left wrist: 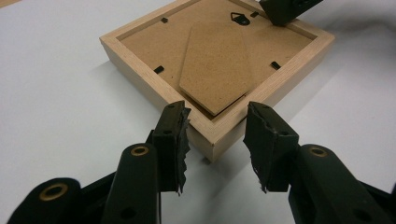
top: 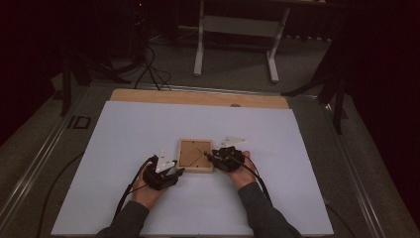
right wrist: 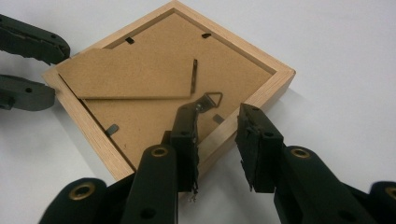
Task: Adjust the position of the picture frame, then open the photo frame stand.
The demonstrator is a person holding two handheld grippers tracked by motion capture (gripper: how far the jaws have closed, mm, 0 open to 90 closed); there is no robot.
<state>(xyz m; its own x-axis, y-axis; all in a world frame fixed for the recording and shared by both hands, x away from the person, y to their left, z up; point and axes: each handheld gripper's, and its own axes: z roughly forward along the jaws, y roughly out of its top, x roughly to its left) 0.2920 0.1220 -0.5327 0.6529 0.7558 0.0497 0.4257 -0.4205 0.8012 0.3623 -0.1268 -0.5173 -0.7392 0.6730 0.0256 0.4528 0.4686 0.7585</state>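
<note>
- A white table top [top: 148,198] covered most of the high view, with a strip of bare wood along its far edge and dark floor and a pale desk frame [top: 237,29] beyond it.
- A person's two sleeved forearms came in from the near edge, each hand carrying a black gripper with a cable trailing back.
- A small square wooden picture frame [top: 195,155] lay face down near the middle of the table, between the two grippers, its brown backing board up.
- On that board a fold-out stand flap [left wrist: 215,65] lay flat, pointing toward one corner, and small black clips sat along the inner rim.
- The left gripper [left wrist: 217,135] sat at the frame's near-left corner; its jaws straddled that corner, one on each side, close against the wood. Whether the pads actually pressed on it I cannot tell.
- The right gripper [right wrist: 215,140] reached in from the frame's right side. One jaw lay over the backing board and the other outside the rail, so the wooden edge stood between them with a visible gap at the outer jaw; they were spread, not pinching.
- A small metal hanger loop [right wrist: 211,99] on the board touched the tip of the right gripper's inner jaw.
</note>
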